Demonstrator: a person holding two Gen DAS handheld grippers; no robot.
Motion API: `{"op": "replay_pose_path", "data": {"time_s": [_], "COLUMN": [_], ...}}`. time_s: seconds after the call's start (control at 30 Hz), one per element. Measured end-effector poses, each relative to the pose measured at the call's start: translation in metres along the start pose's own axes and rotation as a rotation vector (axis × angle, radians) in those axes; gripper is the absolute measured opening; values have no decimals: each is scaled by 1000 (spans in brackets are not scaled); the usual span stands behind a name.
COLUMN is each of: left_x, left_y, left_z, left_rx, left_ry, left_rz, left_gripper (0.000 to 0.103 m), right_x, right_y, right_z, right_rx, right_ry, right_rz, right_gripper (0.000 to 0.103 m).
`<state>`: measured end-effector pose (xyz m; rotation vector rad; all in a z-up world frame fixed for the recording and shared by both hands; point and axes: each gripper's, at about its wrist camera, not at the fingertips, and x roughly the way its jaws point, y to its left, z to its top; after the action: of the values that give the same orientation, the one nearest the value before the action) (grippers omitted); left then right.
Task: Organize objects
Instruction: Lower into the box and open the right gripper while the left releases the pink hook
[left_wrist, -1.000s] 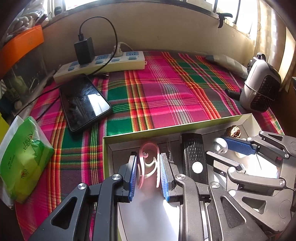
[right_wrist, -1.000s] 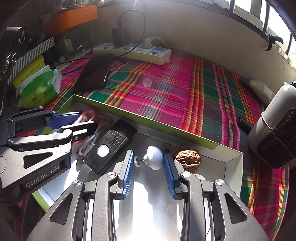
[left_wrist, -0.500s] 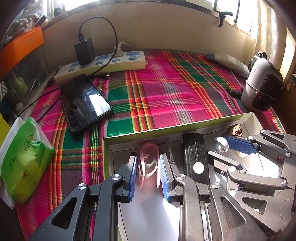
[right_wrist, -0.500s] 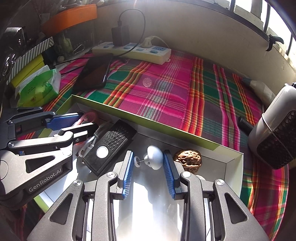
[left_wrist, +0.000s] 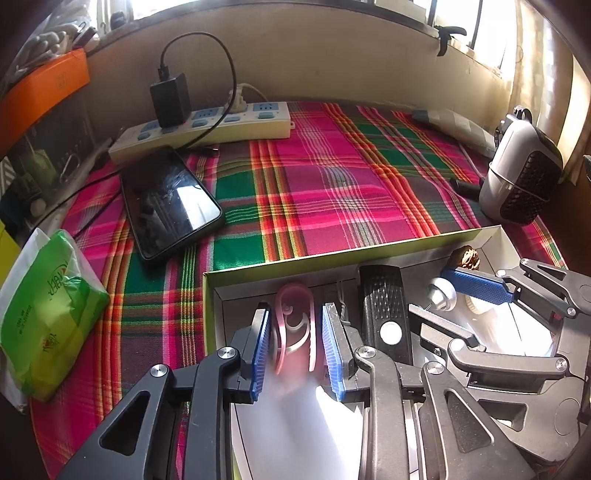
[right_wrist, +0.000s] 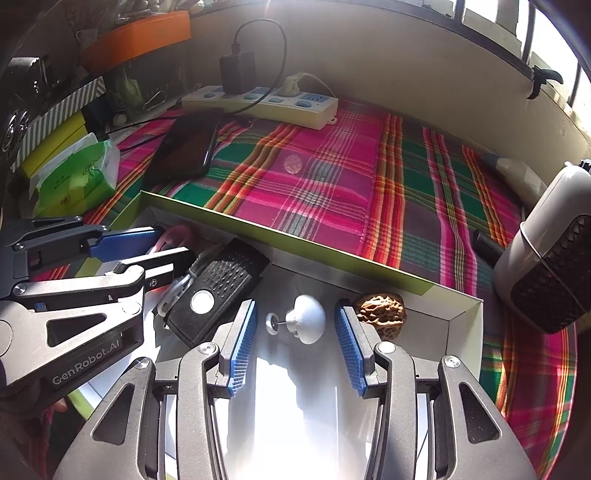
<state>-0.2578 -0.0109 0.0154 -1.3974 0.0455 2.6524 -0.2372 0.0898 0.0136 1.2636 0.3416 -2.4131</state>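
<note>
While both grippers reach down into it, a shallow cardboard tray (right_wrist: 369, 264) with yellow-green outer walls and a pale, glare-washed floor lies on a plaid cloth (left_wrist: 332, 192) of pink, green and red. Four things lie inside the tray.

Largest is a black remote-like device (right_wrist: 218, 291) with a ridged top and a round silver button, lying flat near the far wall with a grey cord (right_wrist: 177, 288) looped at its left side.

Next is a pink plastic clip (left_wrist: 293, 325) of curled loops, at the tray's left end. It stands between the blue pads of the left gripper (left_wrist: 295, 349), whose jaws are opening; small gaps show on both sides, so the pads no longer press it.

A brown wrinkled walnut (right_wrist: 382, 315) sits in the far right corner of the tray.

Just left of the walnut lies a small white dome-shaped knob (right_wrist: 308, 321) with a thin metal pin and disc. It rests between the pads of the right gripper (right_wrist: 295, 345), whose jaws are also opening, clear of the knob on each side.
</note>
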Motion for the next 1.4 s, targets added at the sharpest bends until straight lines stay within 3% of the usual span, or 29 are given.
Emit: {"op": "replay_pose_path", "data": {"time_s": [0.23, 1.4], "left_x": [-6, -67], "left_y": [0, -2], "left_z": [-3, -44], "left_rx": [-13, -45], "left_ry": [-7, -70], "left_rz": [1, -34], "left_gripper": [31, 31], "right_x": [-6, -68], "right_y": [-1, -1], "right_z": [-2, -38], "right_rx": [20, 106], "right_ry": [-16, -122], "right_rz": [2, 20], "right_gripper": [50, 50]}}
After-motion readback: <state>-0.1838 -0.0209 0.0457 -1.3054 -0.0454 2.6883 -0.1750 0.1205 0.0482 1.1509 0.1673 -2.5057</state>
